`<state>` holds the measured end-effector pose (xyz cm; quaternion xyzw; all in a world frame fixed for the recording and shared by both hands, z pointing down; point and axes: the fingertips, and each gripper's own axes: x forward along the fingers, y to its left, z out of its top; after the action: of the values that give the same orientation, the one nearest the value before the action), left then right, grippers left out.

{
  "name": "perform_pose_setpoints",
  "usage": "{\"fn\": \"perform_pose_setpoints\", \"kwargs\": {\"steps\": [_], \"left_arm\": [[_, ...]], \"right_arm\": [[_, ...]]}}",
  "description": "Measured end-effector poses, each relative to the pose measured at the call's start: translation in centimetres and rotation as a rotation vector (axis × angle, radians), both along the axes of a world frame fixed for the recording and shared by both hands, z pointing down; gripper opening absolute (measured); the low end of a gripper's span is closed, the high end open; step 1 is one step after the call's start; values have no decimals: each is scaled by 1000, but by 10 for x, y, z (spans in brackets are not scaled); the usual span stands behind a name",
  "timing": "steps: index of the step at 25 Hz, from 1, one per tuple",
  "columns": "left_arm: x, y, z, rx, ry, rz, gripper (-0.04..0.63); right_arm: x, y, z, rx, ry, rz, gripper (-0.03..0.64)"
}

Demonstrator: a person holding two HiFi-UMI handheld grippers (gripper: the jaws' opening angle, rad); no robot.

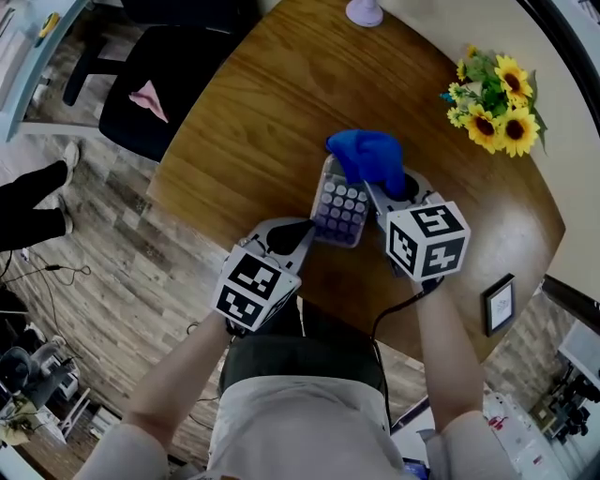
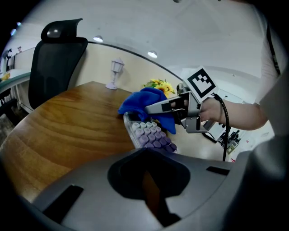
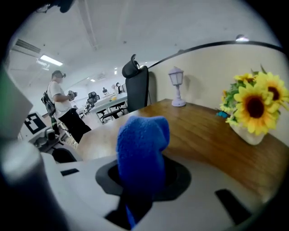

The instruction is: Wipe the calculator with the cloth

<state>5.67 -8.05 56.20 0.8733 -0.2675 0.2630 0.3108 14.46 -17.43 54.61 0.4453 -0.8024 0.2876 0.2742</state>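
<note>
The calculator (image 1: 339, 210), a clear case with rows of purple and white keys, lies on the round wooden table (image 1: 253, 122). My left gripper (image 1: 305, 232) is shut on its near left end; in the left gripper view the calculator (image 2: 149, 134) runs away from the jaws. A blue cloth (image 1: 367, 156) covers the calculator's far end. My right gripper (image 1: 377, 193) is shut on that cloth, which bulges up between the jaws as the blue cloth (image 3: 141, 153) in the right gripper view. The left gripper view shows the right gripper (image 2: 168, 106) pressing the blue cloth (image 2: 145, 104) onto the keys.
A bunch of sunflowers (image 1: 497, 103) stands at the table's far right. A small lamp (image 1: 364, 11) is at the far edge, a picture frame (image 1: 499, 305) near the right edge. A black office chair (image 1: 155, 84) stands left. A person (image 3: 58, 106) stands in the background.
</note>
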Motion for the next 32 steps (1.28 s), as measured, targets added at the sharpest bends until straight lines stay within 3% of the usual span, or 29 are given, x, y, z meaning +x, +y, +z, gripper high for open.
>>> {"fn": "perform_pose_setpoints", "kwargs": {"steps": [4,14,18,21,28,32], "left_arm": [[-2,-1,-1,-3,3,-11,2],[-2,0,0,0,5,-23,2],[0,-1,0,-8,12,-21,2],[0,-1,0,-6,12,-10,2],[1,-1,0,-10,30,-19,2],[-1,-1,0,-8,26,-21,2]], "right_arm": [[-19,33,4,-60,-1,-98,101],[-47,126,3,-100,93,-280,101],[-48,145,0,-161,75,-339,101],[-35,126,-11,-140,49,-297,101],[8,17,-23,34,67,-29,101],[-5,-1,-5,23,62,21,101]]}}
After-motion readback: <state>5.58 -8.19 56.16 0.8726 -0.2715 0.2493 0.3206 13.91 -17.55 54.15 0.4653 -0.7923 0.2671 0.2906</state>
